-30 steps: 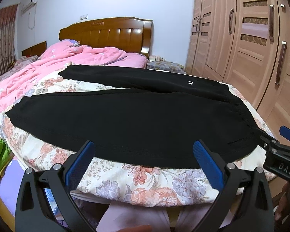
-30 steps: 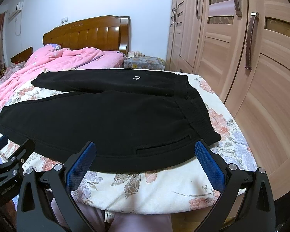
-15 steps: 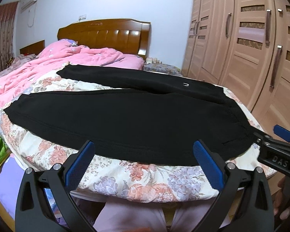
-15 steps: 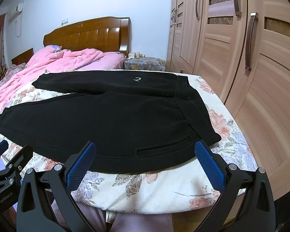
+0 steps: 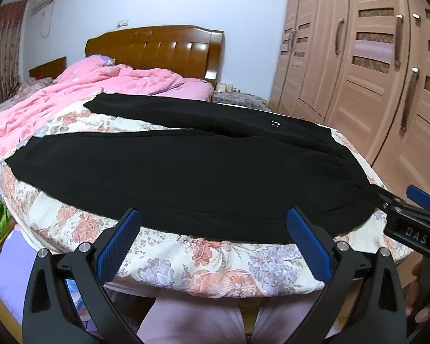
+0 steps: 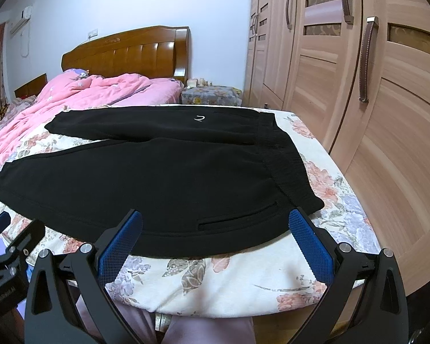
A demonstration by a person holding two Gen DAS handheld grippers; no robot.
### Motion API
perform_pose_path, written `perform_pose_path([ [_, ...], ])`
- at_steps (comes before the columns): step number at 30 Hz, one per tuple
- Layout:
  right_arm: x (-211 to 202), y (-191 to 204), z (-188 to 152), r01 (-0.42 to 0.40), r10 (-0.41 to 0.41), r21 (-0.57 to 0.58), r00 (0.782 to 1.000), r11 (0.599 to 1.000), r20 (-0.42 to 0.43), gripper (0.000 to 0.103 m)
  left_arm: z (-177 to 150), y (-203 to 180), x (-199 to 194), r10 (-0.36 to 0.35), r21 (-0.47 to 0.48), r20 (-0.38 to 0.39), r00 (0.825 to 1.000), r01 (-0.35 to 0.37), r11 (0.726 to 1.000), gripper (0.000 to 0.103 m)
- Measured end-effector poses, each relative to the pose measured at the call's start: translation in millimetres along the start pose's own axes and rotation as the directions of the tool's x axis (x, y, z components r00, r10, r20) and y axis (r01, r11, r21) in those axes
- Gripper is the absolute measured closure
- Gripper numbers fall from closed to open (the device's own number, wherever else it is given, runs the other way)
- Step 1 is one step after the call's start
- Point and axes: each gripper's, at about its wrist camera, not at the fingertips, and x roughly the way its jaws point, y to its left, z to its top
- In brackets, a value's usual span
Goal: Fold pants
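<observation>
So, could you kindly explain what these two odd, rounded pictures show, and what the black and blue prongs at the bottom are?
There is no robot here. A person holds a simple two-finger tool in each hand, and each tool carries a wide-angle camera looking forward along its fingers, which is why the room looks curved.

One picture comes from the left hand-held gripper, the other from the right hand-held gripper. The blue-padded prongs are each tool's own fingers. Each camera also catches the other tool at its edge.

Ahead is a bed with a floral sheet. A pair of black pants lies spread flat on it, waistband towards the wardrobe, legs apart. A pink duvet is bunched near the headboard.

Both tools are open and hold nothing; the pants are not yet folded.
</observation>
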Motion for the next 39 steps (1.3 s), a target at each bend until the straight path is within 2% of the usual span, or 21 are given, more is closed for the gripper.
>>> perform_pose_path([
  [3,2.3,-0.6,0.4,0.002,-0.002,-0.004,1.000,1.000,-0.002,0.004,6.0,2.7,4.0,0.031,0.008,-0.007,1.000,-0.031,0.999,0.001],
  [6,9.8,-5.5,1.0,0.012,-0.012,-0.002,1.000,1.000,-0.013,0.004,15.6,7.1,6.8,0.069,0.013,0.019,0.997,-0.069,0.998,0.001],
  [8,16.4,-10.7,2.4,0.008,-0.007,0.011,1.000,1.000,-0.025,0.004,25.9,7.6,14.0,0.089,0.047,0.018,0.996,-0.090,0.995,0.001],
  [11,30.3,-18.1,9.3,-0.007,0.008,0.017,0.999,1.000,-0.044,0.004,54.3,7.2,32.1,0.126,0.141,0.017,0.992,-0.127,0.982,0.001],
  [15,51.6,-24.9,33.1,-0.026,0.027,0.019,0.998,0.999,-0.064,0.004,99.3,15.1,57.2,0.147,0.146,0.017,0.989,-0.148,0.978,0.001],
  [19,69.1,-23.3,59.1,-0.052,0.053,0.009,0.996,0.999,-0.067,0.004,135.4,19.3,88.2,0.134,0.135,-0.022,0.991,-0.130,0.982,0.001],
  [24,101.1,-13.4,84.1,-0.112,0.109,-0.032,0.989,0.993,-0.100,0.004,160.1,18.3,135.9,0.115,0.131,-0.097,0.989,-0.102,0.986,0.001],
  [28,125.8,-7.0,93.3,-0.175,0.165,-0.060,0.976,0.983,-0.142,0.004,160.1,15.2,163.1,0.099,0.142,-0.135,0.986,-0.080,0.987,0.001],
  [35,165.9,-1.2,106.1,-0.237,0.209,-0.125,0.956,0.963,-0.205,0.004,160.3,8.4,203.4,0.093,0.173,-0.195,0.977,-0.059,0.983,0.001],
  [39,192.0,-4.6,127.2,-0.290,0.251,-0.171,0.944,0.942,-0.216,0.004,170.1,2.6,226.9,0.088,0.210,-0.215,0.973,-0.042,0.977,0.001],
])
